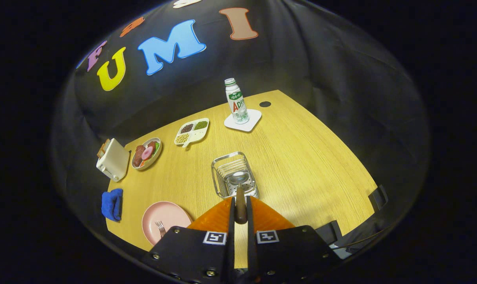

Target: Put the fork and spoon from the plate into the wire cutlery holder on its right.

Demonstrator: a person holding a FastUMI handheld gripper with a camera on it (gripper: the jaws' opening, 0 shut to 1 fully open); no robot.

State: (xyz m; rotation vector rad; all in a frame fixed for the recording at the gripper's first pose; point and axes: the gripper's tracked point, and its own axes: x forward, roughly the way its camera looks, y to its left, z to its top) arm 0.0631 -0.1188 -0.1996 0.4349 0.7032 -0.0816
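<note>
Spoon (239, 189) hangs pinched between the two fingers of the gripper (241, 211): its dark handle is clamped in the narrow gap between them, both fingers pressing on it, and its shiny bowl points forward, over the inside of the wire cutlery holder (233, 174). Whether the bowl touches the bottom of the holder cannot be told. That holder stands on the wooden table (301, 157) just ahead of the fingertips. Left of the fingers, near the table's front edge, lies the pink plate (165, 221), and the fork (160, 228) rests on its near side, tines pointing away from the fingers; the holder sits to the plate's right, apart from it. Left of the plate a folded blue cloth (112, 203) lies at the table's edge, and beyond it stands a cream toaster (113, 159). Beside the toaster is a bowl of sliced food (146, 153), and further along a white divided tray (192, 132) holds three kinds of beans or grains. Well beyond the holder a small bottle (235, 101) with a green cap stands upright on a white square coaster (243, 120).
</note>
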